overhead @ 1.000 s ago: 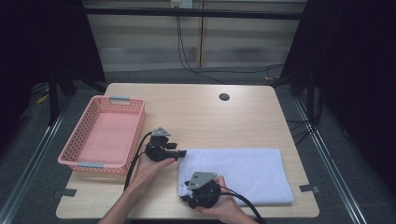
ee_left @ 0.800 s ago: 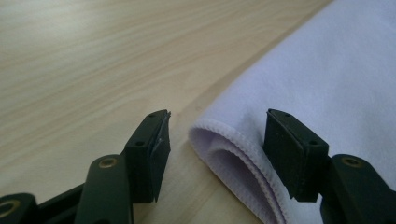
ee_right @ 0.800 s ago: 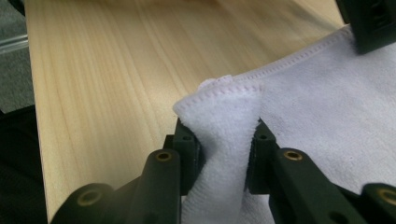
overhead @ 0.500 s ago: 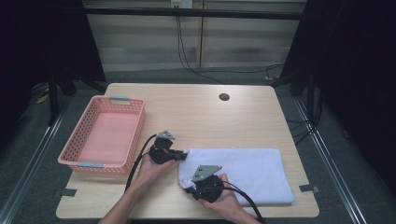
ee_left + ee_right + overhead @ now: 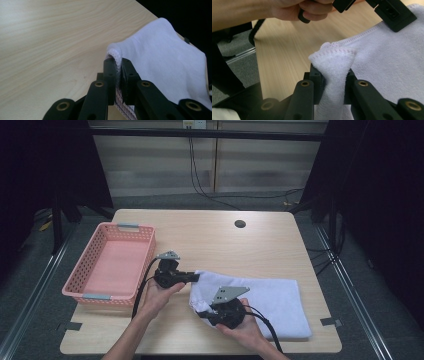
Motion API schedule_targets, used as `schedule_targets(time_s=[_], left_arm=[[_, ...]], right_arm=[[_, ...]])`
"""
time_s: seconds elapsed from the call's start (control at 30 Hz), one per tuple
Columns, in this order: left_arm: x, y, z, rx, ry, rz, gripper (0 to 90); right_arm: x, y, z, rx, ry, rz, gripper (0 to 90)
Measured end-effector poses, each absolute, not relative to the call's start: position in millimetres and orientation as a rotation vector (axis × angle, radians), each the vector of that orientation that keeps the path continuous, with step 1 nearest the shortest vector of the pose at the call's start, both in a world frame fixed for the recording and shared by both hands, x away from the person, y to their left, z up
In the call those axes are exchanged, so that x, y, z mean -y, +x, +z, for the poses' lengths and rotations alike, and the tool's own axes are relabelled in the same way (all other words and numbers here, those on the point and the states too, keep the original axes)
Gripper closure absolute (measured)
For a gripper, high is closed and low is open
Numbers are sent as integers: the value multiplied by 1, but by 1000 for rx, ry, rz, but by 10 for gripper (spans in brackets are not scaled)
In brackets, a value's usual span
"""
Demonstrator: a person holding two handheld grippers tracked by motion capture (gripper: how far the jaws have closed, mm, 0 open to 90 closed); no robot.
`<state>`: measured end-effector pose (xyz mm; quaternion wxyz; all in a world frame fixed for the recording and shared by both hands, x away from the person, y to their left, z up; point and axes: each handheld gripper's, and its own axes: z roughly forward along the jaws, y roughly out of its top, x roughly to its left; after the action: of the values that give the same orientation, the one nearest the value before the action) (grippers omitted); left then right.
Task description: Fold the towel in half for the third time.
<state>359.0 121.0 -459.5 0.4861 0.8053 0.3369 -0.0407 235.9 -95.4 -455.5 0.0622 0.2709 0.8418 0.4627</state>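
Both jaws closed (just now) on towel [image 5: 260,295] corners

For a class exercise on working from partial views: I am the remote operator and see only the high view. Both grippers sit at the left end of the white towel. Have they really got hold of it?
Observer: Yes for the left gripper: in its own view the jaws are shut on the towel, pinching its stitched hem.
Operator: And the right one?
Observer: The right gripper is shut on a bunched corner of towel, which stands up between its jaws.
Operator: Is the gripped cloth off the table?
Observer: In the left gripper view the gripped end arches up over the table.
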Motion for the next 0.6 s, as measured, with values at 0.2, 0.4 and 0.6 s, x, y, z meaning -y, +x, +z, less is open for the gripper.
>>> schedule_targets(time_s=[0.2, 0.4, 0.6], left_arm=[[-127, 359, -445, -818, 1937, -89, 843], [-133, 365, -429, -818, 1928, -64, 844], [-147, 367, -412, -818, 1906, -32, 844]], right_arm=[[95, 237, -442, -2514, 825, 1481, 780], [86, 243, -430, -2463, 825, 1543, 781], [76, 248, -412, -2426, 796, 1593, 782]])
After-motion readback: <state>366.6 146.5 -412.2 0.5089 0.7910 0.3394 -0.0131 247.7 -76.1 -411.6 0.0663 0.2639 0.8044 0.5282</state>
